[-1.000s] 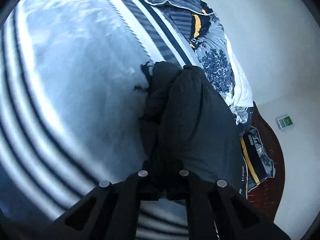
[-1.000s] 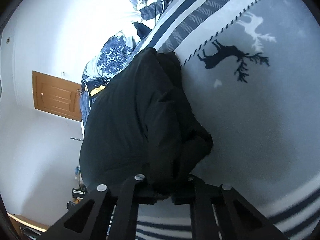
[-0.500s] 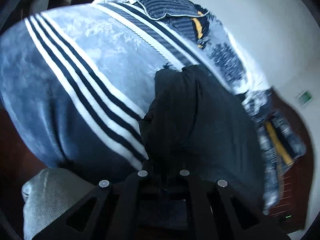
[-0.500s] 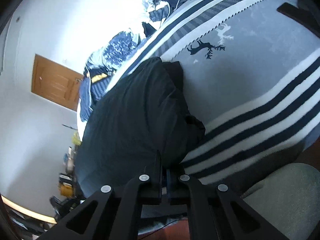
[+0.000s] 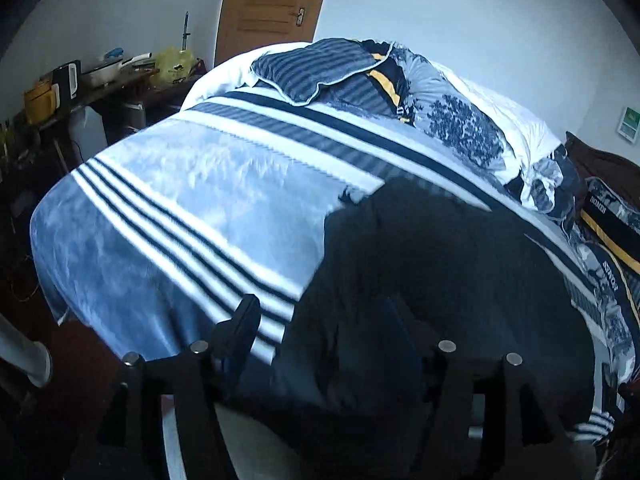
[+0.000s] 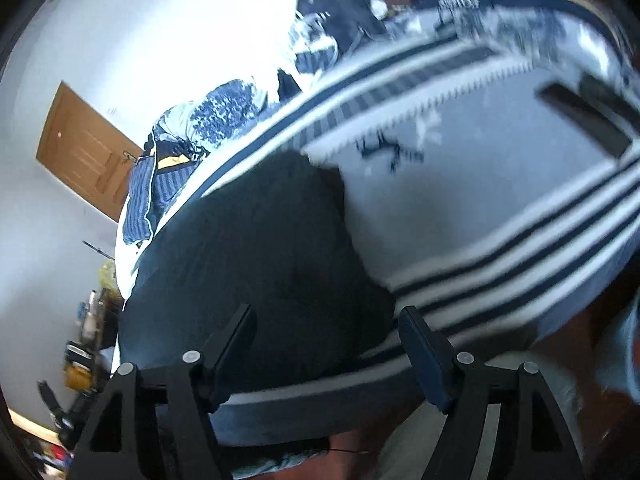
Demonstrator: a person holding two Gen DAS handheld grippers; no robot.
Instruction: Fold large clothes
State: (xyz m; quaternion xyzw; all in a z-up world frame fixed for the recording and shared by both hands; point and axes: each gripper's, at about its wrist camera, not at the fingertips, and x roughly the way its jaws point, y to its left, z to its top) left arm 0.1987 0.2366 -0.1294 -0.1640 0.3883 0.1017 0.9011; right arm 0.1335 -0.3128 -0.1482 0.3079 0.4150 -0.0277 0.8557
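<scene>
A large black garment [image 5: 440, 264] lies folded on the blue-and-white striped blanket [image 5: 180, 200] near the bed's near edge. It also shows in the right wrist view [image 6: 256, 256], on the same blanket [image 6: 500, 184]. My left gripper [image 5: 320, 316] is open and empty, its fingers spread over the garment's near edge. My right gripper [image 6: 326, 320] is open and empty, just short of the garment's near end.
Pillows and crumpled bedding [image 5: 400, 92] lie along the far side of the bed. A wooden door [image 5: 272, 0] stands behind. A cluttered dark table [image 5: 80, 84] stands at the left. Dark floor [image 5: 60, 360] lies below the bed's edge. A black flat object [image 6: 584, 120] lies on the blanket.
Both grippers have let go of the black garment, opened, and pulled back from the bed. The garment now rests on the blanket.
</scene>
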